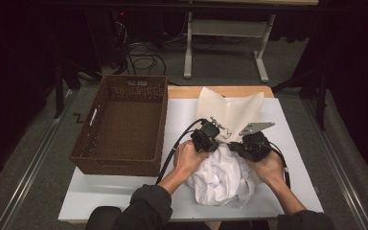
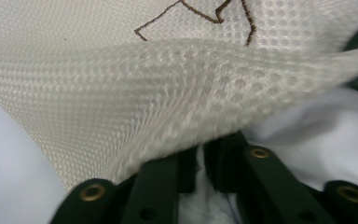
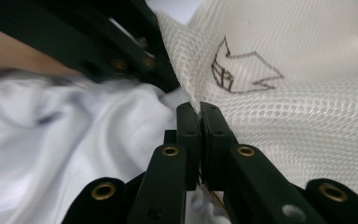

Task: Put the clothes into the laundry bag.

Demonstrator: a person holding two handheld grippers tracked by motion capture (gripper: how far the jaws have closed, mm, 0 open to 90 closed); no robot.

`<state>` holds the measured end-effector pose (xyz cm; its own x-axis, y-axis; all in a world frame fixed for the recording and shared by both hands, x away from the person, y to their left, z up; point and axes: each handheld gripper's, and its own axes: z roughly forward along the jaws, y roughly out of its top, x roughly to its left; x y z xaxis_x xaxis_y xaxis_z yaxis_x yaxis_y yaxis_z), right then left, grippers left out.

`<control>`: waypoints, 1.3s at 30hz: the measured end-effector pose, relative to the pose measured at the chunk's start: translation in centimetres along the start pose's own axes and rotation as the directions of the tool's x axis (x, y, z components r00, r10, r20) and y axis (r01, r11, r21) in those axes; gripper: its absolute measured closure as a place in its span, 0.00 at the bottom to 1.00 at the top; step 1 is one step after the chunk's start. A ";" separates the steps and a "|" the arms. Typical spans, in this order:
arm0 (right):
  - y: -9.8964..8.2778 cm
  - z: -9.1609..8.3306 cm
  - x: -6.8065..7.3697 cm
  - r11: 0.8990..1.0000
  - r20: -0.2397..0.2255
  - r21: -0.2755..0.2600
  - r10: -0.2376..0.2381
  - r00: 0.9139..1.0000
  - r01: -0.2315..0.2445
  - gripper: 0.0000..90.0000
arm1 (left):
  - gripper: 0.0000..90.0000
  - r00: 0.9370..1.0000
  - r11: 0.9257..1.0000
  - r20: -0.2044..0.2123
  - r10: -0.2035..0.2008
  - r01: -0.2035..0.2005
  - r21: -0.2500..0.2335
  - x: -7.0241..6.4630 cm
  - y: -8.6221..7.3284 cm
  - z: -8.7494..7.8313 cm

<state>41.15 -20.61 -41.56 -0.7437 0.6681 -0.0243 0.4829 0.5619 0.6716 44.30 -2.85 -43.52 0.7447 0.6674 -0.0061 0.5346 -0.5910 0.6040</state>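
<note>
Two grippers work at the near middle of the white table (image 1: 100, 191), where a crumpled white garment (image 1: 223, 177) lies half under the mouth of a cream mesh laundry bag (image 1: 230, 112). The bag stretches away from the person, flat on the table, with a brown line drawing on it; a brown wicker basket (image 1: 124, 163) stands well apart at the left, with nothing in it that I can see.

The right gripper (image 3: 199, 109) has its fingers clenched on the edge of the mesh, the netting pinched tight between the pads. In the left gripper view, the left gripper (image 2: 200, 161) has its fingers close together with a narrow gap, and white cloth lies in that gap under the lifted mesh lip. Whether the pads actually press on the cloth I cannot tell, as the bag edge hangs over the tips.

My reading is that the step in hand is stuffing the garment into the bag: one side holds the opening up while the other feeds the cloth under it. Most of the garment looks to be outside the bag, so the job seems early. The next move probably calls for a firm hold on a fold of cloth, a push deep past the mesh lip, and the right side keeping the mouth raised so it does not sag shut
</note>
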 end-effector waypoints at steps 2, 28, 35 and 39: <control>-0.3 0.3 -0.3 1.000 -0.007 0.008 0.021 1.000 -0.021 0.99 | 0.65 1.000 0.999 0.003 0.019 -0.019 0.028 -0.4 -0.2 -0.8; -1.1 0.5 -1.7 0.998 0.011 0.026 0.065 0.998 -0.066 0.99 | 0.93 0.995 0.993 0.098 -0.019 0.007 0.122 0.2 -3.9 -2.5; -0.3 -0.1 -1.1 0.999 0.009 -0.025 0.043 0.999 -0.043 0.99 | 0.94 0.985 0.999 0.168 0.026 -0.033 0.039 -0.9 -2.2 -3.1; 0.5 -1.3 -0.6 0.998 0.005 -0.060 0.023 1.000 -0.022 0.99 | 0.93 0.985 0.999 0.172 0.022 -0.026 0.018 -1.1 -0.7 -2.0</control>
<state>41.29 -21.37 -40.27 -0.7304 0.6829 -0.0123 0.4707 0.5163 0.7154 42.27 -2.29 -42.34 0.8140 0.5663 -0.1296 0.5226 -0.6163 0.5892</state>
